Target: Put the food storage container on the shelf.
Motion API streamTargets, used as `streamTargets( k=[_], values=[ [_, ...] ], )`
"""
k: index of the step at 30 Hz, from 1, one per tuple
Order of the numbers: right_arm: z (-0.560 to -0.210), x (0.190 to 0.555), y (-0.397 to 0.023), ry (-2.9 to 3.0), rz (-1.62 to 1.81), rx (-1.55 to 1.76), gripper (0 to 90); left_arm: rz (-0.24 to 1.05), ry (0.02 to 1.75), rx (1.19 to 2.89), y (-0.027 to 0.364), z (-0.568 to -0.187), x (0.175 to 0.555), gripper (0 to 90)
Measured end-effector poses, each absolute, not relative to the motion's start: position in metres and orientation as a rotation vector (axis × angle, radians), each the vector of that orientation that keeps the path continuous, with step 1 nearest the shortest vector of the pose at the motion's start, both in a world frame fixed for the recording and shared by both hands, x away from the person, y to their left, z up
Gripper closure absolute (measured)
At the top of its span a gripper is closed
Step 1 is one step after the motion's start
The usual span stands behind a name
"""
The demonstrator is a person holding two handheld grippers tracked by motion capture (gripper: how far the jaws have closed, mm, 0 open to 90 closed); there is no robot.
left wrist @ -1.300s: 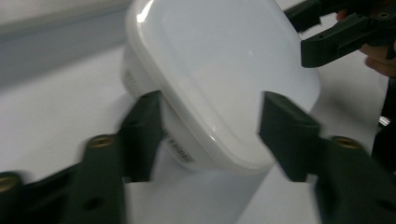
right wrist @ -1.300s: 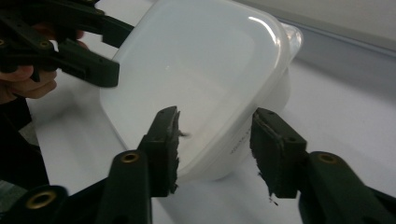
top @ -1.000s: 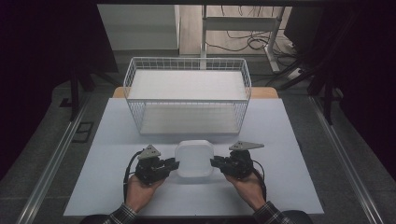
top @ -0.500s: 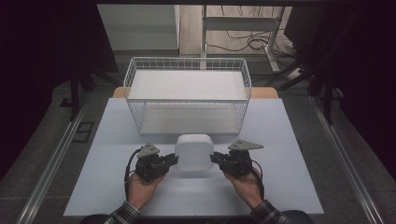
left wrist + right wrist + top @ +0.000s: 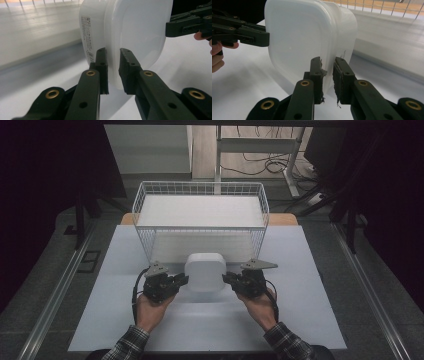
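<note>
A white lidded plastic container hangs just above the white table, held from both sides. My left gripper is shut on the rim of its left edge. My right gripper is shut on the rim of its right edge. In the left gripper view the container stands on edge between the black pads, with a printed label on its side. From the right gripper view the container is pinched at its lid rim by the pads, and the other gripper grips the far edge.
A white wire basket with a white lining stands just behind the container, its front wall close to it. The white table top extends toward the person. Dark floor and metal rails flank the table.
Both grippers have carried the container a little up and away from the person, toward the basket's front wall. The grip on both edges is the same.
</note>
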State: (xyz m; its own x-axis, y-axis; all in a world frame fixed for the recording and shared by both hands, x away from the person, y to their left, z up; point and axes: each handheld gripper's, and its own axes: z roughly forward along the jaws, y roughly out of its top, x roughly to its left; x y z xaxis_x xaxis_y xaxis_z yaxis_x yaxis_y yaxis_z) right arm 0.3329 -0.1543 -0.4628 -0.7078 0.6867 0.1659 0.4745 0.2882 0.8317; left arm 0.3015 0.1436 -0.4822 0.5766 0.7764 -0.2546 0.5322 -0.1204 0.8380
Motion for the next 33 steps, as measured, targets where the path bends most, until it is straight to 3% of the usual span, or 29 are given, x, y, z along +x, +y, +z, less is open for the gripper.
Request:
streamTargets(
  k=[14, 33],
  values=[
    [-0.465, 0.377, -0.141, 2.316, 1.353, 1.103, 76.8, 0.309, 1.113, 1.777, 0.148, -0.485, 0.344, 77.9],
    [-0.481, 0.402, -0.139, 2.343, 1.314, 1.147, 75.5, 0.280, 1.173, 1.785, 0.145, -0.497, 0.363, 77.5]
  ],
)
